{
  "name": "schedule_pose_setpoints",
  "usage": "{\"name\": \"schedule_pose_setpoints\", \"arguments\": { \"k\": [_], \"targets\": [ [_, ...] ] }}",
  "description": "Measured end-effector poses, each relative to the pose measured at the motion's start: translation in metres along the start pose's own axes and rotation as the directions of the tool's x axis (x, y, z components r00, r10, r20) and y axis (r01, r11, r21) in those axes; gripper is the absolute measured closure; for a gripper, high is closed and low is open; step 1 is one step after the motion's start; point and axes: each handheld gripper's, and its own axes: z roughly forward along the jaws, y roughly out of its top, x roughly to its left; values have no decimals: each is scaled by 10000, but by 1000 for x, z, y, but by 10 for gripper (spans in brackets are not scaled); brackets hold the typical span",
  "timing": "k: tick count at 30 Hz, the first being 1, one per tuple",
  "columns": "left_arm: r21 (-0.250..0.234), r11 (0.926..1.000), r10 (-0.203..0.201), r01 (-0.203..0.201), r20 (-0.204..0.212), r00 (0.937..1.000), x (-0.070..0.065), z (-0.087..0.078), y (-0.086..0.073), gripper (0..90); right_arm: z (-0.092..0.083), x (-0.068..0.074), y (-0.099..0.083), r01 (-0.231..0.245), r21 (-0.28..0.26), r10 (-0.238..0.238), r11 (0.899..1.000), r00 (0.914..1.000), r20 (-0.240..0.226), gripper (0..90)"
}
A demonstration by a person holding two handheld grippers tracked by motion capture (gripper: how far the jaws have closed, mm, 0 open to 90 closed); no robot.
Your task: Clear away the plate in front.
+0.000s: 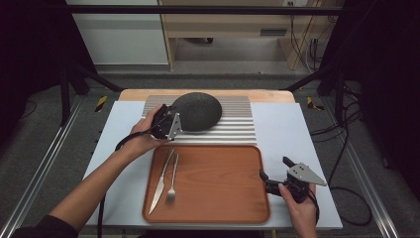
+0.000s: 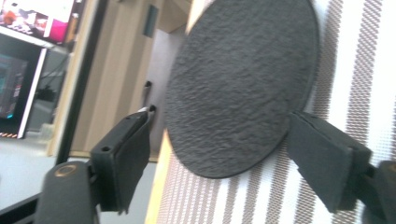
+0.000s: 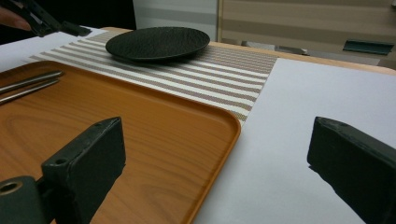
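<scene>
The left hand-held gripper [image 1: 171, 120] is at the near-left rim of the round, dark grey, rough-textured plate [image 1: 197, 111]. The plate lies flat on the striped white-and-grey ribbed mat [image 1: 237, 126] at the far side of the counter [image 1: 282, 129], beyond the rectangular orange-brown wooden tray [image 1: 218, 183]. In the left gripper view the plate [image 2: 243, 88] lies directly ahead, its nearest edge reaching between the two black jaws. The jaws are parted and stand apart from the rim on both sides; no pad presses on it.

The plate is round, so it has no long axis to align with; the approach direction is set by the rim alone. The left hand-held gripper is by far the nearer one. A grasp probably requires the jaws to straddle the thin edge, one above and one below.

The right hand-held gripper [image 1: 275, 176] is well apart from the plate, at the tray's right edge. Its jaws are wide apart and hold nothing. A steel knife [image 1: 162, 181] and a steel fork [image 1: 173, 179] lie side by side on the tray's left part.
</scene>
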Motion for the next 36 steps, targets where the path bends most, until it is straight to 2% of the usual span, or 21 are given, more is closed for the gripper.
{"name": "schedule_pose_setpoints", "arguments": {
  "k": [3,9,20,22,26,29,36],
  "targets": [
    [121,9991,408,-411,294,9987,-6,7,-2,264,0,-1,0,-20,19,20,10000,10000,-1,45],
    [296,9969,703,-730,841,9940,-15,19,-2,350,-1,-2,0,-71,-59,71,10000,10000,-2,45],
    [445,9931,1025,-1081,1120,9884,-28,33,7,430,-2,-5,0,-138,-116,138,9998,9999,2,45],
    [445,9935,992,-1049,1152,9884,-28,34,10,437,-2,-5,0,-141,-105,141,9998,9999,-6,46],
    [535,9899,1245,-1315,1166,9853,-27,34,16,446,-2,-5,0,-167,-115,166,9998,9999,-9,45],
    [560,9895,1257,-1330,1179,9850,-24,36,22,446,-3,-5,1,-157,-122,157,9998,9999,-13,46],
    [749,9836,1533,-1641,1322,9793,-30,45,25,452,-4,-7,0,-158,-118,158,9998,9999,-29,45]
  ]
}}
